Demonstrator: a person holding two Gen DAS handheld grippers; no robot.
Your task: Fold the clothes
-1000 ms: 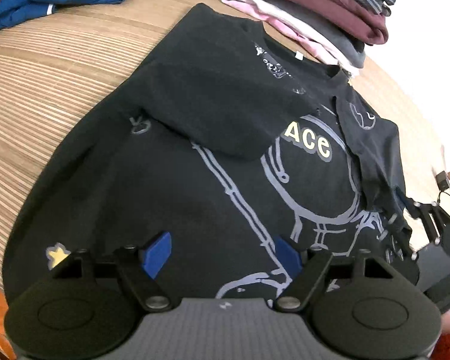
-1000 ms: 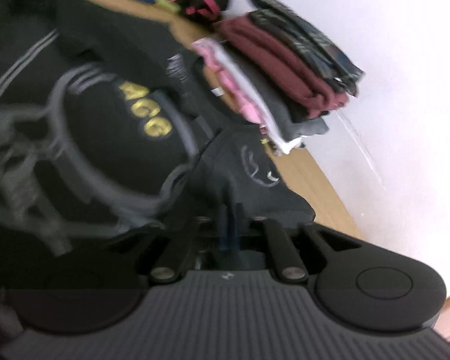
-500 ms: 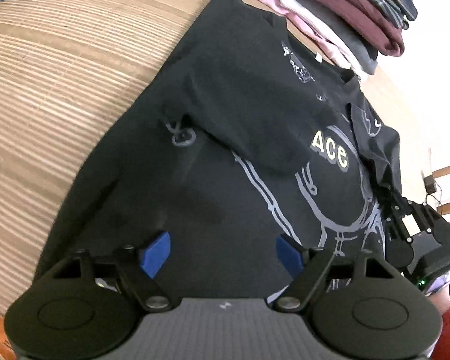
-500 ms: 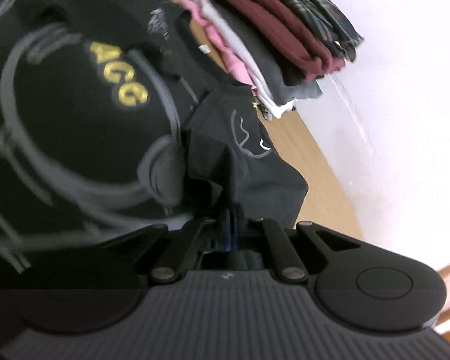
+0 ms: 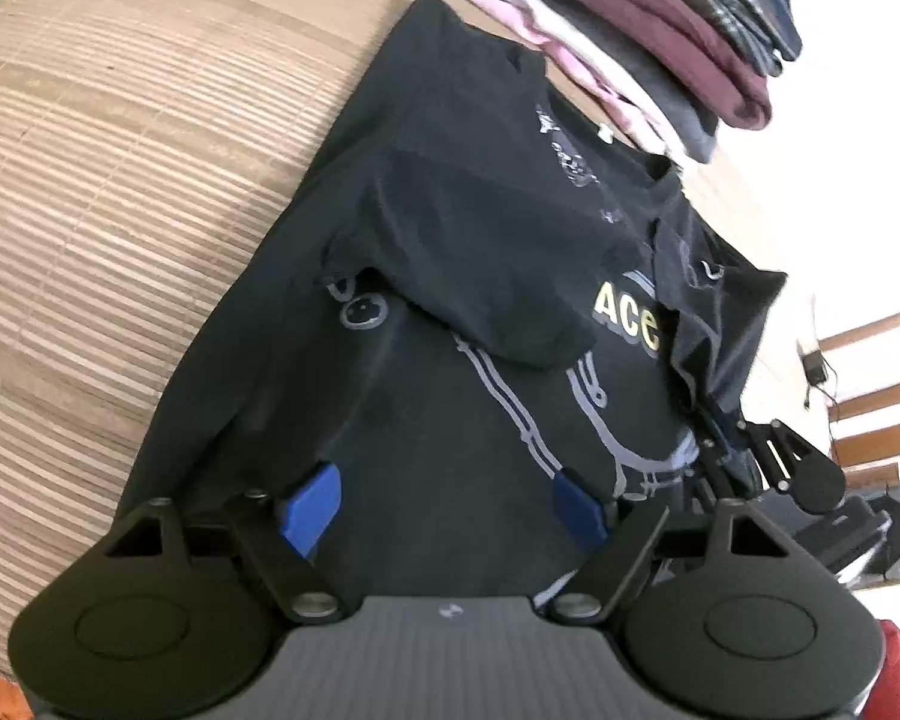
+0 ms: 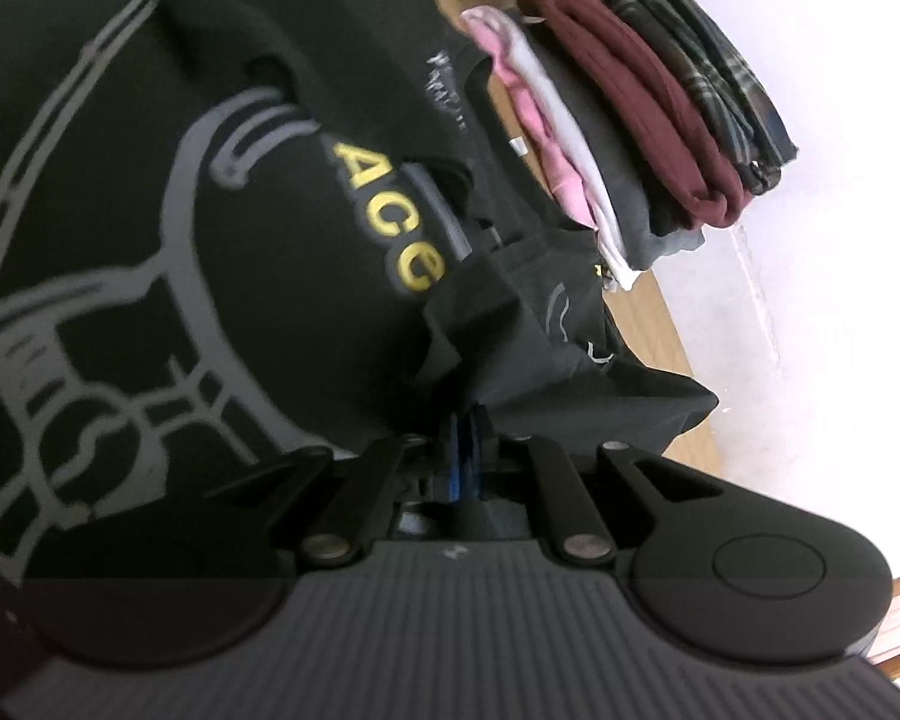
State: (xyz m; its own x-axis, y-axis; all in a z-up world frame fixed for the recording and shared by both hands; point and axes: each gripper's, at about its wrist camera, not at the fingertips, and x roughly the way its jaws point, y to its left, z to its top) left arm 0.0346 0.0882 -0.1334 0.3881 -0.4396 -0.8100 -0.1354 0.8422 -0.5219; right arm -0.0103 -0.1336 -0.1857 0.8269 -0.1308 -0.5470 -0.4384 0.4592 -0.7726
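1. Two blue-padded fingers point(image 5: 309, 507) of the left gripper point(image 5: 444, 507) stand spread wide, released, with nothing between them.
2. Spread ahead of them on the woven mat point(image 5: 120, 180) lies the black T-shirt point(image 5: 450, 276), one sleeve folded across its chest.
3. Right gripper point(image 6: 465, 444) fingers are clenched on the T-shirt's other sleeve, bunched just ahead of the tips.
4. Beyond both grippers sits a stack of folded clothes point(image 6: 630, 114).
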